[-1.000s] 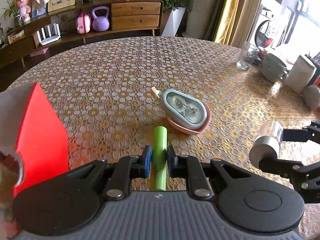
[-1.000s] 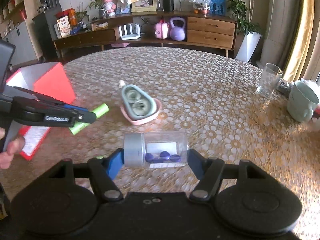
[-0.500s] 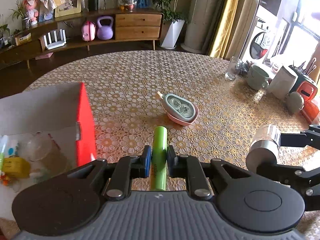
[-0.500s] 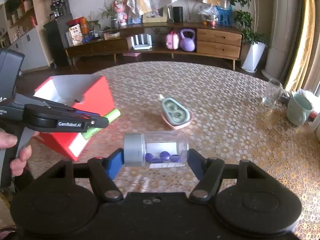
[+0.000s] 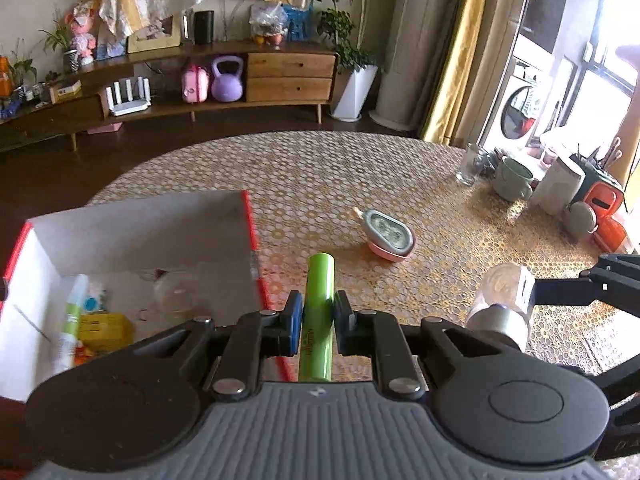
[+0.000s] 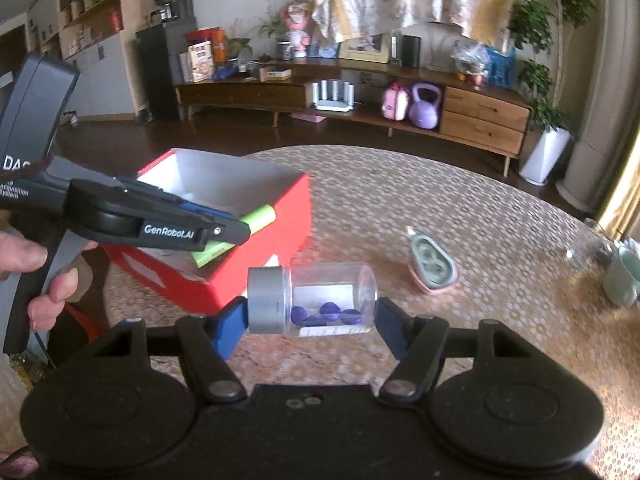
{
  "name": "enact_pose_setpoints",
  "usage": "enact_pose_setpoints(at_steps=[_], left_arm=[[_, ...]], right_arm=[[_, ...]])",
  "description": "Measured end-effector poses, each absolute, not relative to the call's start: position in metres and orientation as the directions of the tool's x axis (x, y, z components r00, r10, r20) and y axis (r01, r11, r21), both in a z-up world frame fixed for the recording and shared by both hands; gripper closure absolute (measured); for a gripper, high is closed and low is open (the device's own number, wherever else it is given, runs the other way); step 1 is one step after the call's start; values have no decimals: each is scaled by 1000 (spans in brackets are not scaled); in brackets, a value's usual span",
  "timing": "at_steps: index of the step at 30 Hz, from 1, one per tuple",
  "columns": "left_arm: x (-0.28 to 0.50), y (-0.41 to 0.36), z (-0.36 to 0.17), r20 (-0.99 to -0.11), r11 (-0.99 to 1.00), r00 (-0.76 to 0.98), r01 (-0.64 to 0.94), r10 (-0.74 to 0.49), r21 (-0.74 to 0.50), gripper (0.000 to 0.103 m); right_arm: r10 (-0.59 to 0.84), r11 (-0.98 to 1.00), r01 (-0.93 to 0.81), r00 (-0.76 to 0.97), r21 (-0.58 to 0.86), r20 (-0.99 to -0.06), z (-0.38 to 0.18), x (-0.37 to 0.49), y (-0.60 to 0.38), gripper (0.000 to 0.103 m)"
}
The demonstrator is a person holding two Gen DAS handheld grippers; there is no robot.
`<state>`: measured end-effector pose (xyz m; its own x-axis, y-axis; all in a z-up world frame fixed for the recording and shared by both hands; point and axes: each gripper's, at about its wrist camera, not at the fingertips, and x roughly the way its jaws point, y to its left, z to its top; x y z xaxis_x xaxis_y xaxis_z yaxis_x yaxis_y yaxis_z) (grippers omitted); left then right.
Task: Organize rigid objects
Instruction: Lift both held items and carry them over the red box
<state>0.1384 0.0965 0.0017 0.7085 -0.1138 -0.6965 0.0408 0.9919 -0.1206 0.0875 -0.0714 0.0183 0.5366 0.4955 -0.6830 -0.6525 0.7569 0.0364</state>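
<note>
The step in hand is judged to be delivery of two held items into the red box, which is taken as the landmark throughout. The left gripper is clenched on a green tube, gripped near its middle with its far end projecting forward; seen from the right wrist, the tube is carried above the box's near corner, over the rim. The right gripper is closed endwise on a clear vial with a grey cap (purple tablets are visible inside), held crosswise in the air just to the right of the box, not yet over its opening. For a clean drop, the tube should be carried further over the box's open interior before the jaws are released, since part of it appears to overhang the wall and a release here could tip it outside. The vial should be brought across only once the left tool is withdrawn, to avoid a clash above the box. A correction-tape dispenser is left on the table, well to the right of the box. Several small items are already seen inside the box.
</note>
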Motion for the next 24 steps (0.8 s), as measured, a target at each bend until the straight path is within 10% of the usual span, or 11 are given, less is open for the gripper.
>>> enact_pose_setpoints(at_steps=[24], left_arm=[[110,235,-2,-692,985,722,-131,18,-111,87]], right_arm=[[550,635,-772,456,-4,-699,7,82,69,35]])
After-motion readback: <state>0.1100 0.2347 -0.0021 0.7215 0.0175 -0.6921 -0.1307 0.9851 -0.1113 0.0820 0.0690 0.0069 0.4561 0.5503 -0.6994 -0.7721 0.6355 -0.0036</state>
